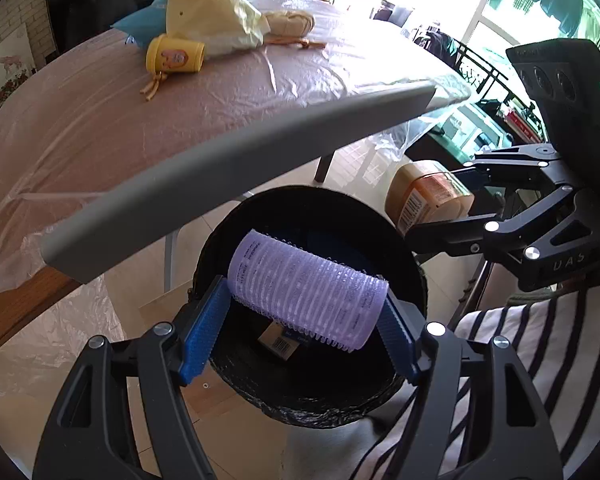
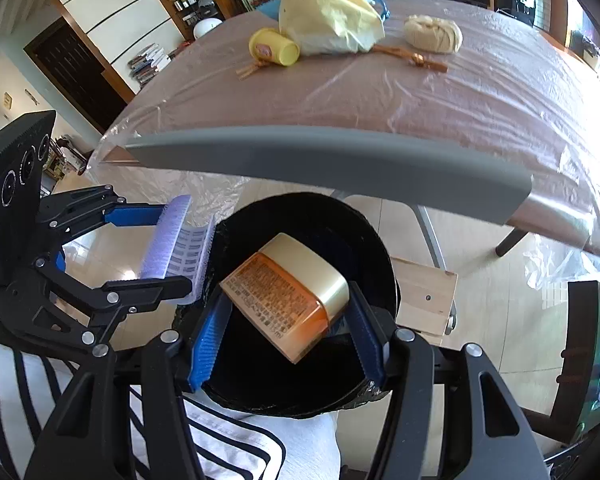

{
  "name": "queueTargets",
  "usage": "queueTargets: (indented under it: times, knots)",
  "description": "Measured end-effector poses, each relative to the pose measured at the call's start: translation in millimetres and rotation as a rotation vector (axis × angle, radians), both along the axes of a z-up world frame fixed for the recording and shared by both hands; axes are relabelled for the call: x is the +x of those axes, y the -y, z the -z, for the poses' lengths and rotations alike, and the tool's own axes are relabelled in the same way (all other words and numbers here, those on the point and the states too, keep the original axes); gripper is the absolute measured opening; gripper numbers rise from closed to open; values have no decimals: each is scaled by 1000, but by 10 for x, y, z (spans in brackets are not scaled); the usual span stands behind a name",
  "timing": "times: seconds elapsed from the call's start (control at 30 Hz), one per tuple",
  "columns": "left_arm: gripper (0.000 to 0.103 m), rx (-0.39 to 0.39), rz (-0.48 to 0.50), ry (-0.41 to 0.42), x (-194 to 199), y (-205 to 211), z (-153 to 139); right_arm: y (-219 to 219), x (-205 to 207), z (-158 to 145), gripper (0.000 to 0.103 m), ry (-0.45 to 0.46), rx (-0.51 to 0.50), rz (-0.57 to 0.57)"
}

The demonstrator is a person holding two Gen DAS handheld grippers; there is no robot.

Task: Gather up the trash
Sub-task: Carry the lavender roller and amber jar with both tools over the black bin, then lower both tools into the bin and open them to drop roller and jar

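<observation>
Closest to me, the left gripper [image 1: 306, 308] is clamping a lilac hair roller [image 1: 306, 294] crosswise between its blue pads [image 1: 202, 336], one pad pressing on each end. The roller is hanging just over the mouth of a round black bin [image 1: 320, 404] lined with a dark bag, and a small barcoded packet [image 1: 280, 342] is lying on the bin's bottom beneath it.

Just beside it, the right gripper [image 2: 286, 320] is squeezing an amber jar with a gold lid [image 2: 288, 292], tilted, its printed label facing up, and it too is hanging over the bin's [image 2: 260, 404] opening. The two grippers are sitting side by side above the same bin, with a person's striped clothing [image 2: 228, 440] showing underneath them.

Beyond the bin, the grey edge of a table [image 2: 340, 160] is crossing the view, its top wrapped in clear plastic sheeting. Further back on it, a small yellow cup [image 2: 274, 46] is lying on its side, touching a crumpled pale-yellow bag [image 2: 332, 20], with a beige knotted bundle [image 2: 434, 34] near them to the right.
</observation>
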State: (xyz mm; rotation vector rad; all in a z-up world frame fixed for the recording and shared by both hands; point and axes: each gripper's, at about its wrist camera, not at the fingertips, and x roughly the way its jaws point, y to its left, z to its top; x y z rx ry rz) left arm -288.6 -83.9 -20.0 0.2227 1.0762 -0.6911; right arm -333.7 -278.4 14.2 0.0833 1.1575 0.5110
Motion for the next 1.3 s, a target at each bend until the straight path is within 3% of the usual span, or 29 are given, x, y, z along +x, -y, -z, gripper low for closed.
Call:
queueTargets:
  times: [0.37, 0.53, 0.7, 1.3]
  knots:
    - [72, 45, 14, -18, 38, 33, 202, -54, 37, 149, 56, -35, -24, -16]
    - [72, 51, 13, -28, 84, 72, 263, -139, 95, 228, 44, -55, -34, -32]
    - [72, 56, 9, -38, 98, 103, 311, -223, 123, 417, 43, -92, -79, -42]
    - [72, 85, 0, -66, 165, 77, 450, -272, 146, 486, 43, -115, -70, -49]
